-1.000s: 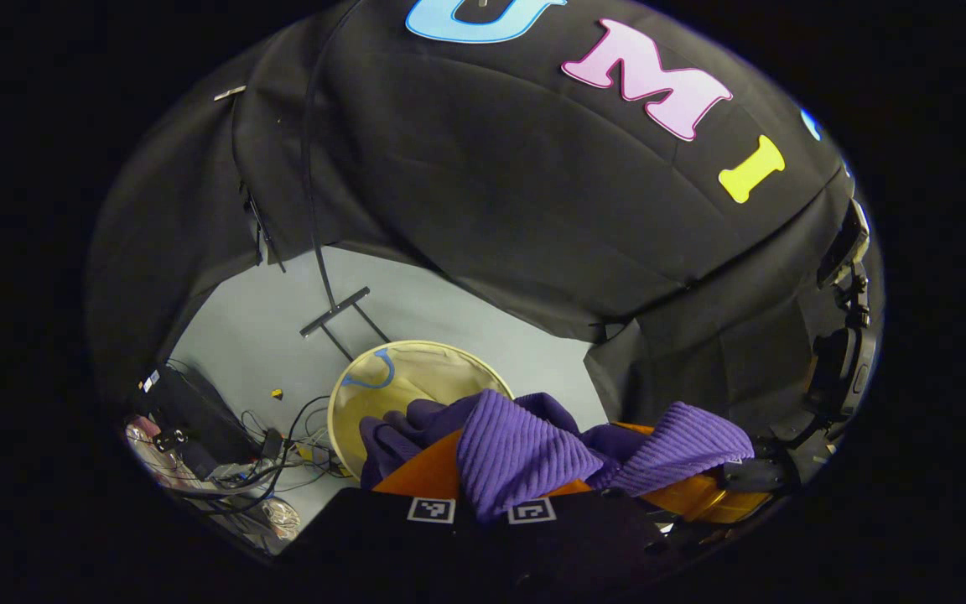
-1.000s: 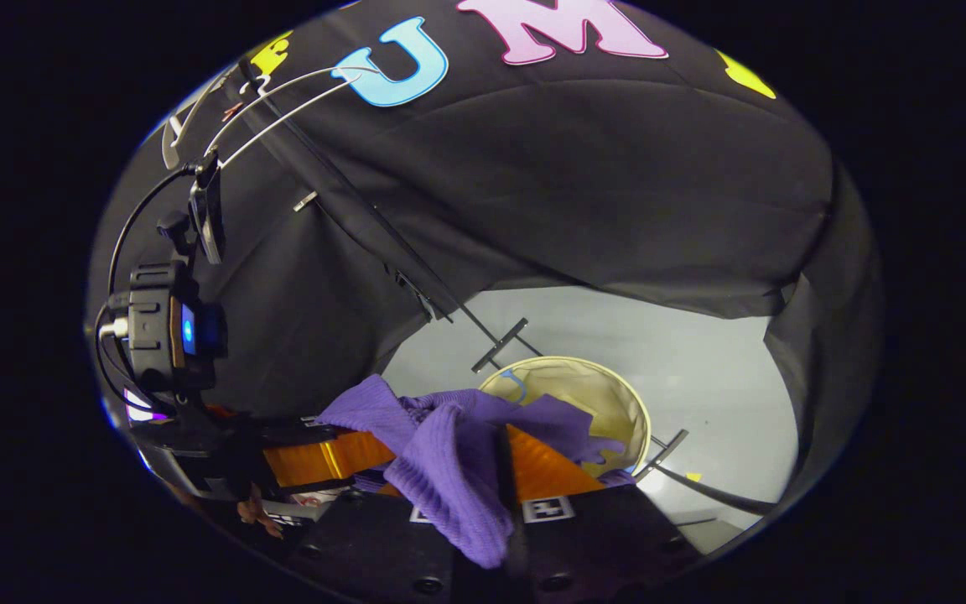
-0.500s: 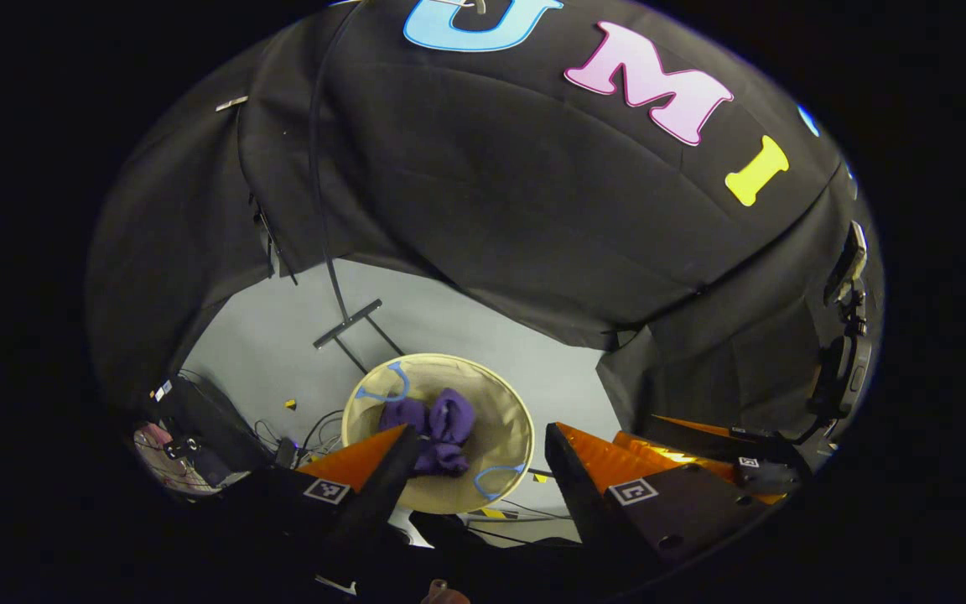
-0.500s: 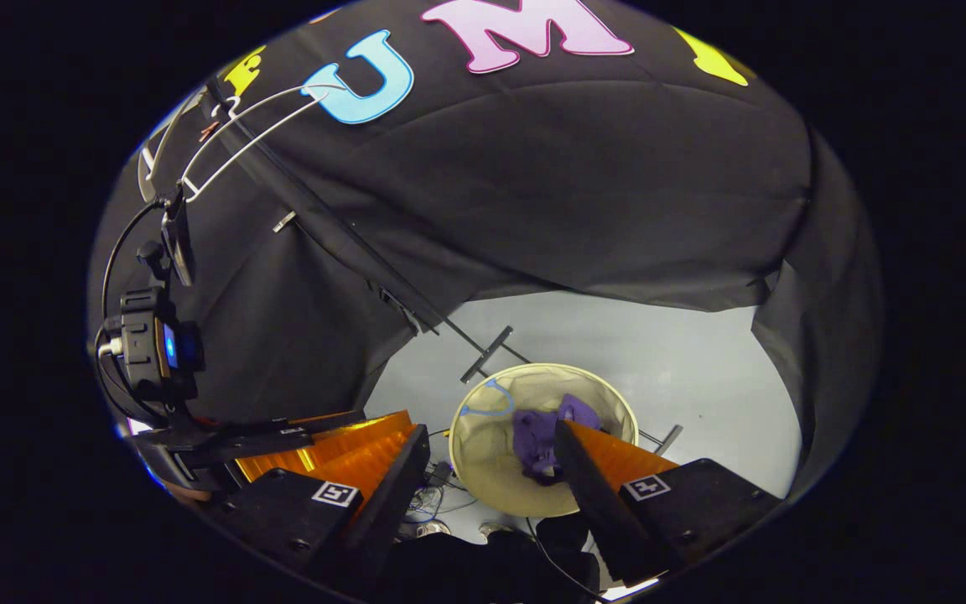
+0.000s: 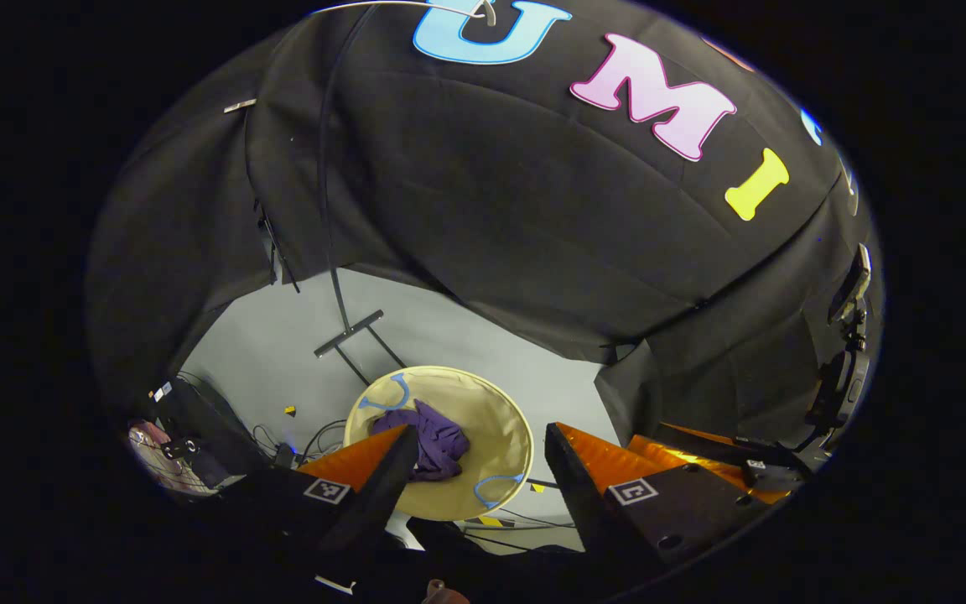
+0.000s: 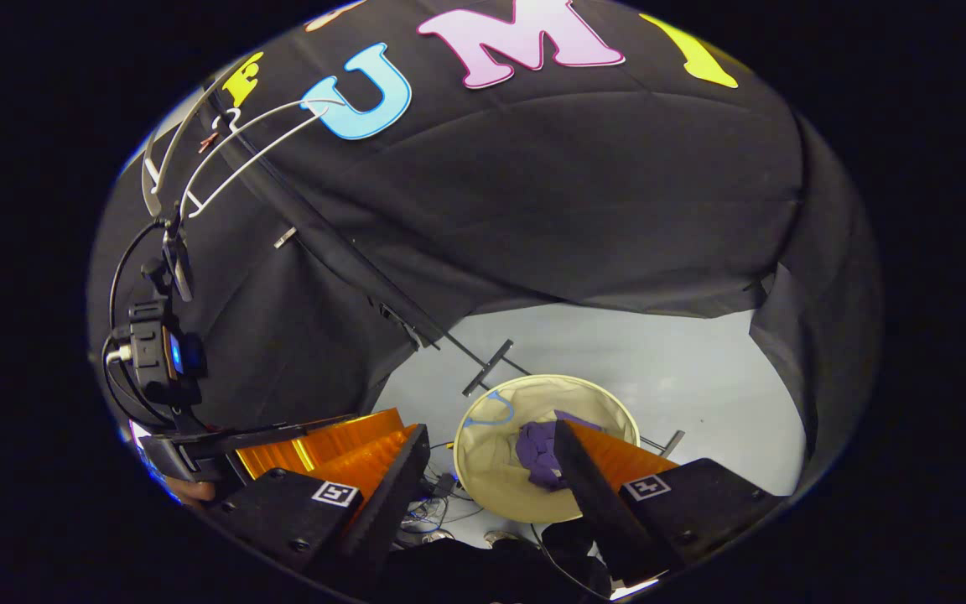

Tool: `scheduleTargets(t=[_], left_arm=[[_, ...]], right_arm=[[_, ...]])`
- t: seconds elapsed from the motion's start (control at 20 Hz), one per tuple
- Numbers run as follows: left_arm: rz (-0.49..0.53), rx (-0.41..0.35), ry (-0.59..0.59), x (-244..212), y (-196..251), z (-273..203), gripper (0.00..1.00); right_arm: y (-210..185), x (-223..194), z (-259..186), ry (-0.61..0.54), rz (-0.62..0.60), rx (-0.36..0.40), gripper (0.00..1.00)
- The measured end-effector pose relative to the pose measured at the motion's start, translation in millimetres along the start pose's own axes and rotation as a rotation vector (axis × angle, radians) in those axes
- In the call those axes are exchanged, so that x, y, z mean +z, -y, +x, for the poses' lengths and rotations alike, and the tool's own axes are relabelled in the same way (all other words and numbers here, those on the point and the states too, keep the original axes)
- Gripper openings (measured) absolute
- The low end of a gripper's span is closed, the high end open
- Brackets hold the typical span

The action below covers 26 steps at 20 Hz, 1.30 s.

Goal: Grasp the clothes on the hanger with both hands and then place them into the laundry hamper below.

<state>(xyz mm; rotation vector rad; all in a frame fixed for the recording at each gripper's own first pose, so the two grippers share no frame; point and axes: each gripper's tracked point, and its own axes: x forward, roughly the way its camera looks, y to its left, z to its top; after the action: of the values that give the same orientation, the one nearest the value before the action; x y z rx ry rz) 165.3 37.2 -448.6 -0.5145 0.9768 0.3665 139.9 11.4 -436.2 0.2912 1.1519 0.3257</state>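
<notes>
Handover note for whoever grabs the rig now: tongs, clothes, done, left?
Left tongs: open, empty, above the hamper.
Right tongs: open, empty, also above it.
Purple clothes lie bunched inside the hamper on the floor.
White hanger on the rail is bare.
Done: clothes off the hanger and in the hamper.
Left: nothing I can see; pull both tongs back.

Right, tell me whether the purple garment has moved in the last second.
Yes. The purple garment dropped from both grippers' closed fingers into the laundry hamper on the floor; the left gripper and right gripper now stand open above it.
</notes>
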Motion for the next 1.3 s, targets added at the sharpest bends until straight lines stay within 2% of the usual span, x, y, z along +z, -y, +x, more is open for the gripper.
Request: scheduleTargets(t=[0.15,0.35,0.6,0.75,1.0,1.25,1.3], left_arm=[[0.023,0.001,0.041,7,-7,-18,0.96],[0.105,-0.012,0.168,31,-13,-60,0.95],[0.236,-0.13,0.336,60,-10,-130,0.95],[0.337,-0.178,0.44,67,-17,-178,0.95],[0.433,-0.272,0.633,84,-22,-275,0.95],[0.46,-0.342,0.835,96,-29,-375,0.95],[0.457,-0.355,0.868,98,-31,-391,0.92]], right_arm=[[-7,8,-12,0.058,0.009,-0.01,0.99],[-35,22,-45,0.183,0.007,-0.007,0.99],[-80,41,-101,0.399,-0.021,-0.035,0.98],[-105,49,-141,0.543,-0.102,-0.088,1.0],[-160,55,-216,0.769,-0.189,-0.147,0.98],[-209,52,-296,1.009,-0.243,-0.184,0.98],[-217,50,-312,1.05,-0.248,-0.19,0.99]])
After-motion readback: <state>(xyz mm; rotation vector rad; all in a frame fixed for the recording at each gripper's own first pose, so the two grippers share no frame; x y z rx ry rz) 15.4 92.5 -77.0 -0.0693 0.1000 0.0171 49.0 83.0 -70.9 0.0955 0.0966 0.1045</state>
